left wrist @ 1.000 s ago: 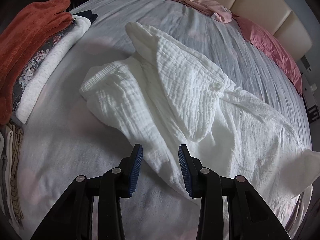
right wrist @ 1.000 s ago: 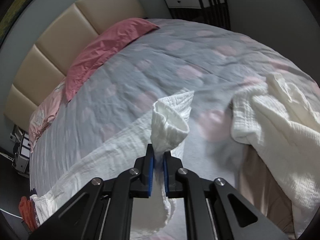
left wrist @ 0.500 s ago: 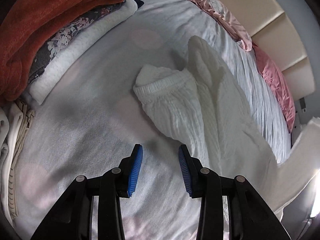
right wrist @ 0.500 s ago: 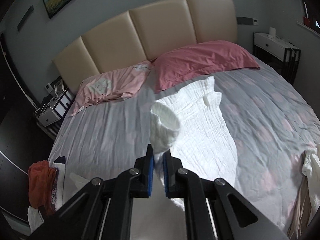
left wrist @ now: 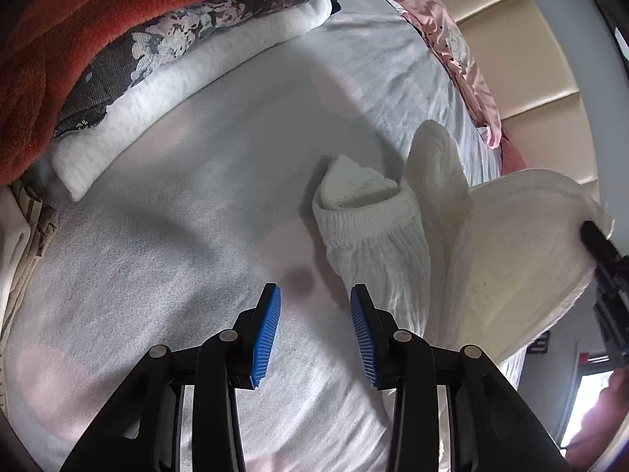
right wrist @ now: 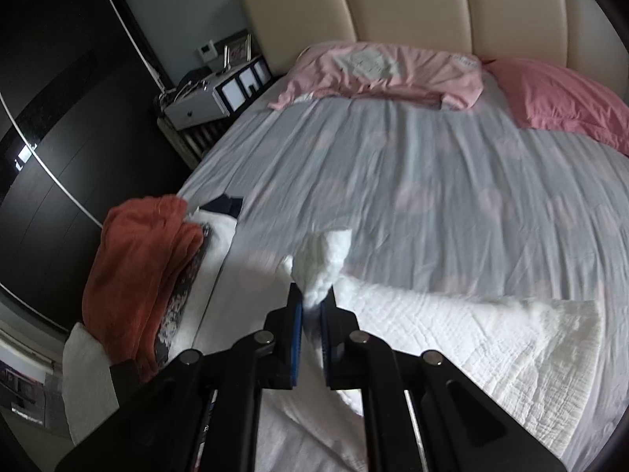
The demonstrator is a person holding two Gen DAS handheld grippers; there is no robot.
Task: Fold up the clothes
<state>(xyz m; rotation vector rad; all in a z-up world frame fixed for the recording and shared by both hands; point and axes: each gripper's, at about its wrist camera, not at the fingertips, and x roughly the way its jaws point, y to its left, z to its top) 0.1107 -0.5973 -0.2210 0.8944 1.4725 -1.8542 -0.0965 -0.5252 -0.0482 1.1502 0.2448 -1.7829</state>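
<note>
A white crinkled garment (left wrist: 377, 236) lies on the grey bed sheet (left wrist: 196, 236), its elastic cuff open toward the headboard. My left gripper (left wrist: 314, 314) hovers open just left of that cuff, nothing between its blue pads. At the right edge of the left wrist view, my right gripper (left wrist: 593, 236) lifts a fold of the garment. In the right wrist view, my right gripper (right wrist: 311, 306) is shut on a bunched end of the white garment (right wrist: 471, 338), which trails flat to the right.
A stack of folded clothes (left wrist: 118, 63), with an orange towel (right wrist: 141, 259) on top, sits along the left bed edge. Two pink pillows (right wrist: 385, 70) lie at the beige headboard (right wrist: 412, 4). A nightstand (right wrist: 212, 94) stands beyond the bed's far left corner.
My right gripper has swung the held garment end across the bed toward the clothes stack. My left gripper has moved closer to the stack and sheet; the garment is now stretched out.
</note>
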